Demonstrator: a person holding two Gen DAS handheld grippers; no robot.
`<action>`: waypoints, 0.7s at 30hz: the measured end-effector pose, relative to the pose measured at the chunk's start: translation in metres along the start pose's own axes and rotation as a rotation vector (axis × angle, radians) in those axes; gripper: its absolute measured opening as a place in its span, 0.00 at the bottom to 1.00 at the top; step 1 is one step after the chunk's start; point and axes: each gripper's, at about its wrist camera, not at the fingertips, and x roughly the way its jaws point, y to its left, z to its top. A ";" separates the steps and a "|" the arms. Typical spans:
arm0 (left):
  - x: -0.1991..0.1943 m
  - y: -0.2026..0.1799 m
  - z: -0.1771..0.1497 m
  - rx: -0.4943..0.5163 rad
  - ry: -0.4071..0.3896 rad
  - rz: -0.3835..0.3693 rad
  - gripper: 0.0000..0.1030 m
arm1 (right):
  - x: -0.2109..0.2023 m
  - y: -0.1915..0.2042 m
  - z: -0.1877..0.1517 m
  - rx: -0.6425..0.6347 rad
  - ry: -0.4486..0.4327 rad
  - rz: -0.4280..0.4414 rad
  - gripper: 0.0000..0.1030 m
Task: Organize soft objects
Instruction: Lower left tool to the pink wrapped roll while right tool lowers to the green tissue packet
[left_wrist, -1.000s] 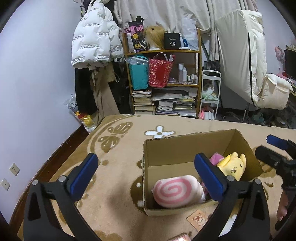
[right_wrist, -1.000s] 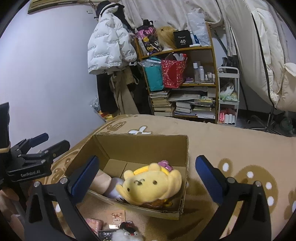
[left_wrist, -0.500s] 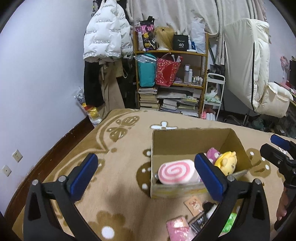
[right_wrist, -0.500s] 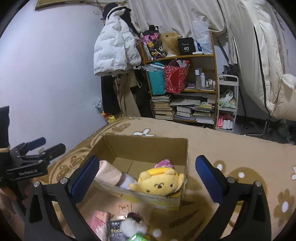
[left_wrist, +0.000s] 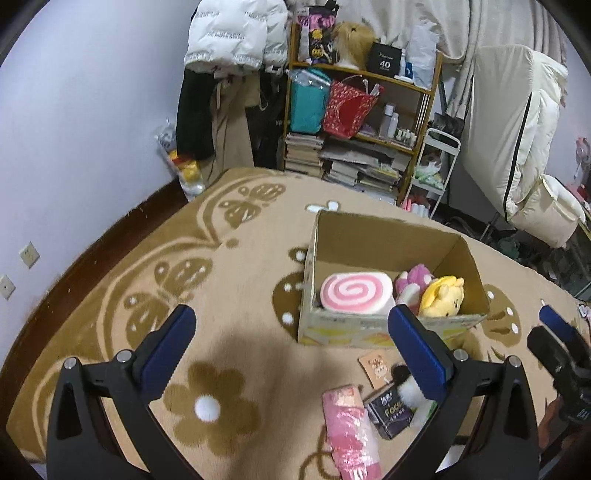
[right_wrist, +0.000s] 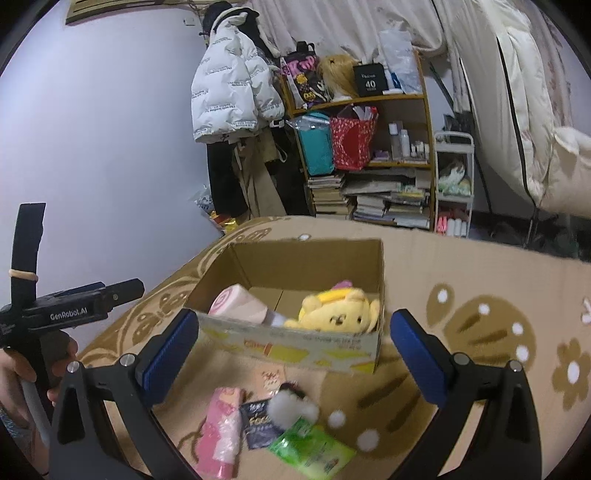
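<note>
Both views have been drawn back and raised, so loose packets before the cardboard box (left_wrist: 391, 254) are now seen. Left gripper (left_wrist: 291, 350) and right gripper (right_wrist: 295, 354) are held wide open, empty. Yellow plush (right_wrist: 338, 314) and swirl cushion (left_wrist: 354, 293) lie inside. The slippery pink packet (right_wrist: 221, 424) could be fumbled; its lower end is cut off.

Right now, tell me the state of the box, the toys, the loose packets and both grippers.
Brown cardboard box: open-topped, upright on the rug.
Pink swirl roll plush: lying inside the box.
Yellow bear plush: inside the box.
Pink plastic packet: lying on the rug outside the box.
Green plastic packet: on the rug, outside.
Left hand-held gripper: open, empty.
Right hand-held gripper: open, empty.
</note>
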 end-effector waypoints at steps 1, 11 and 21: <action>0.000 0.001 -0.001 -0.005 0.010 -0.003 1.00 | 0.000 0.000 -0.003 0.008 0.008 -0.003 1.00; 0.015 0.000 -0.018 -0.024 0.143 -0.066 1.00 | 0.006 -0.004 -0.025 0.101 0.090 -0.005 1.00; 0.039 0.002 -0.039 -0.062 0.232 -0.026 0.99 | 0.033 -0.010 -0.049 0.199 0.219 0.040 0.99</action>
